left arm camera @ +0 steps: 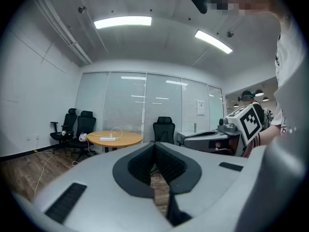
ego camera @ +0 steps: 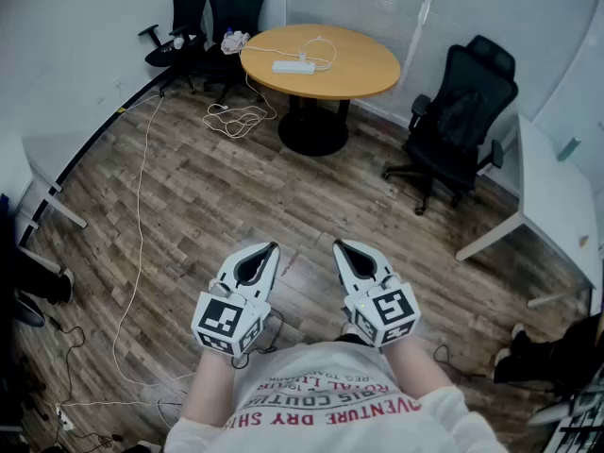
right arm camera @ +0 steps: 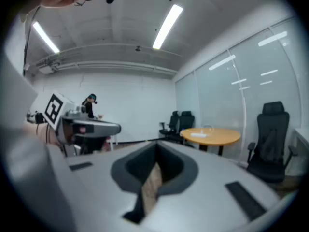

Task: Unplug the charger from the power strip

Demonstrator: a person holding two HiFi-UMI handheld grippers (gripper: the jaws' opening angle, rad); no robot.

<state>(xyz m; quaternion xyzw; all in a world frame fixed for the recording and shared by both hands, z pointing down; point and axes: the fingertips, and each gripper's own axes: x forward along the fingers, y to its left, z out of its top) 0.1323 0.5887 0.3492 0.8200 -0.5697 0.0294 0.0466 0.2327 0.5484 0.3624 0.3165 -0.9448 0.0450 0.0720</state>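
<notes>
White power strip [ego camera: 293, 66] on the round wooden table [ego camera: 363, 72] lies far off, whatever's plugged in unreadable; left gripper [ego camera: 271, 248] and right gripper [ego camera: 339, 245] both closed, empty.

The head view looks steeply down from above the person's chest. The left gripper [ego camera: 267, 249] and right gripper [ego camera: 342, 245] are close below it and the table [ego camera: 321, 64] lies far ahead. Each gripper view sits just behind its own jaws and faces almost level across the room. All three share the distant table and chairs [ego camera: 236, 8].

Round table [ego camera: 363, 69]: smooth, light wood top. Floor [ego camera: 189, 206]: matt wood-look planks. Power strip [ego camera: 293, 66]: white plastic.
</notes>
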